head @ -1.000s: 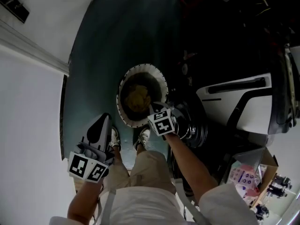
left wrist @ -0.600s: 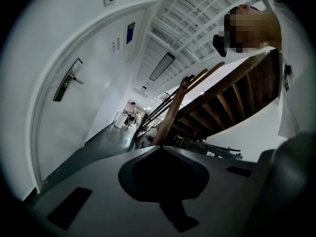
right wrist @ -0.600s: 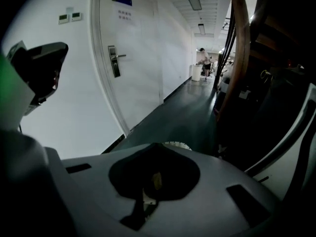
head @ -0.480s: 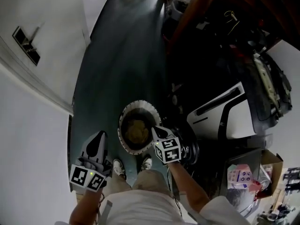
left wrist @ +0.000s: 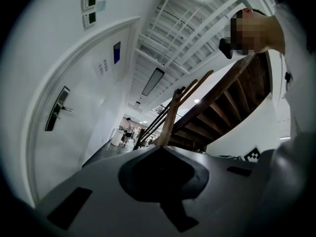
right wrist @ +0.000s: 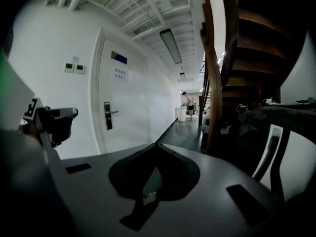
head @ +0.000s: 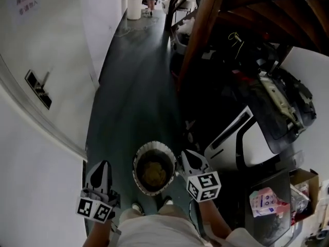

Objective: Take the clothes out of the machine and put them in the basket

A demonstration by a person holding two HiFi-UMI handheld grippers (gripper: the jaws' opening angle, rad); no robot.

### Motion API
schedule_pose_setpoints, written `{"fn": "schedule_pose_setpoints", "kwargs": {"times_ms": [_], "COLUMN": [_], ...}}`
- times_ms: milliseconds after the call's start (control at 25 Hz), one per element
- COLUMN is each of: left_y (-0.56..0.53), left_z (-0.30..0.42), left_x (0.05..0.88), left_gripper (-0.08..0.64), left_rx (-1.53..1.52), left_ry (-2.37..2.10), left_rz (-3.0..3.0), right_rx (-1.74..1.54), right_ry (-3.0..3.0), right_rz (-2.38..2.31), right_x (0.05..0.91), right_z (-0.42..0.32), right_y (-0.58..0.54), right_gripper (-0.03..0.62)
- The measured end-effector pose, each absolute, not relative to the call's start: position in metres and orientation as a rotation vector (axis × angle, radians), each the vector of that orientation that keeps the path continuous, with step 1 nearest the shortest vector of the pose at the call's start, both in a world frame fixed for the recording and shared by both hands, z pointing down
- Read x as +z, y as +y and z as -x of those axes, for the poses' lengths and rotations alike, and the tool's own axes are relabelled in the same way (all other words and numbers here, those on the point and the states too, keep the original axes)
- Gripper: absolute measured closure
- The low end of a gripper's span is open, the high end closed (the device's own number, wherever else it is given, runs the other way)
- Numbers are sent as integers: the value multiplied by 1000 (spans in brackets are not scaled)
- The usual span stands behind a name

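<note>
Left claw (head: 102, 164) and right claw (head: 185, 154) are both pinched together and empty, held above the basket (head: 138, 159), one either side of it. The basket stands on the floor (head: 139, 86). Yellowish clothes (head: 153, 173) lie inside it, near the white machine (head: 232, 138). I judge this load delivered, hence the free claws.

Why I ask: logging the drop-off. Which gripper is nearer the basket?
Right. The right gripper shows just beside the basket's right rim; the left gripper sits farther off its left side.

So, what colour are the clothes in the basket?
Mustard yellow clothes, clearest in the head view.
</note>
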State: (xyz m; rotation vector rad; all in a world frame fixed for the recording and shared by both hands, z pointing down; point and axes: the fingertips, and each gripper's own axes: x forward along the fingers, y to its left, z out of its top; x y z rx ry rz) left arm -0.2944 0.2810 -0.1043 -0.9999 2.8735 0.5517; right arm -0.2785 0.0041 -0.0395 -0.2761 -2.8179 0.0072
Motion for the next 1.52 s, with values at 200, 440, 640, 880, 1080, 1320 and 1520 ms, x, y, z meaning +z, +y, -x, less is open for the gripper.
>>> {"fn": "schedule_pose_setpoints", "kwargs": {"times_ms": [200, 440, 640, 880, 1080, 1320, 1520], "left_y": [291, 289, 278, 280, 278, 279, 282], "left_z": [283, 286, 288, 284, 279, 276, 273], "left_x": [-130, -164, -176, -175, -174, -175, -171], "left_gripper": [546, 546, 546, 546, 546, 546, 546], "left_rx": [525, 518, 503, 498, 507, 502, 518], "left_ry": [2875, 2814, 2769, 2779, 2776, 2775, 2784], "left_rz": [960, 929, 949, 938, 927, 908, 892], "right_rx": [17, -15, -39, -36, -37, -62, -71], "right_ry": [-2939, -3024, -3074, -3073, -3065, -3056, -3053], "right_rz": [231, 201, 222, 260, 296, 335, 361], "right_x": [-101, -141, -159, -162, -162, -161, -161], "right_z": [245, 222, 217, 214, 216, 224, 226], "right_y": [-16, -21, -22, -16, -12, -4, 3], "right_gripper": [580, 580, 580, 580, 580, 581, 581]}}
